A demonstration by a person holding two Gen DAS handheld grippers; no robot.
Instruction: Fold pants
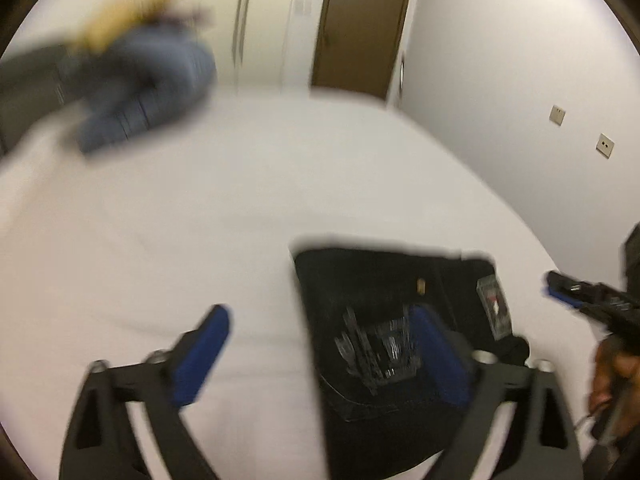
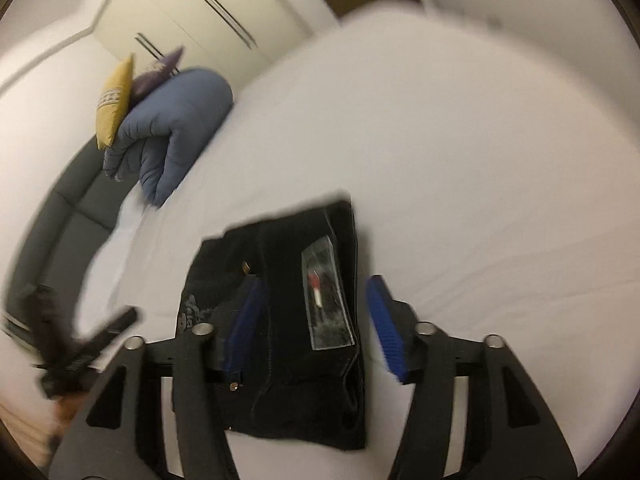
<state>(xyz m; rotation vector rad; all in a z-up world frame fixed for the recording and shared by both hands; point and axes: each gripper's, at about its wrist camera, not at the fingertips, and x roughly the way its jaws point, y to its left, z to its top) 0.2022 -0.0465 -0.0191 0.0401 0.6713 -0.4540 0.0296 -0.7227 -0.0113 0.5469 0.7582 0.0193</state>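
Item: pants [image 2: 280, 320], black, folded into a compact rectangular bundle and laid flat on the white bed [image 2: 480, 160]. A clear tag [image 2: 326, 300] is seen on the top face.

Left hand-held gripper [image 1: 320, 340]: jaws spread wide, nothing clamped. Its right pad is seen over the bundle's left part; its left pad is over bare sheet. Contact with the cloth cannot be told through the blur.

Right hand-held gripper [image 2: 316, 320]: jaws partly apart, nothing pinched. The bundle's right half is straddled, 1 pad over the cloth and 1 just beyond its right edge.

Key relation: the bundle lies directly ahead of and below both tools, its long axis running near to far, roughly in line with the right tool's fingers. The right tool is judged the better centred; the left is offset to the left.

Also noted, far left: blue duvet [image 2: 176, 128], yellow pillow [image 2: 114, 100]. The fold appears complete or nearly so.
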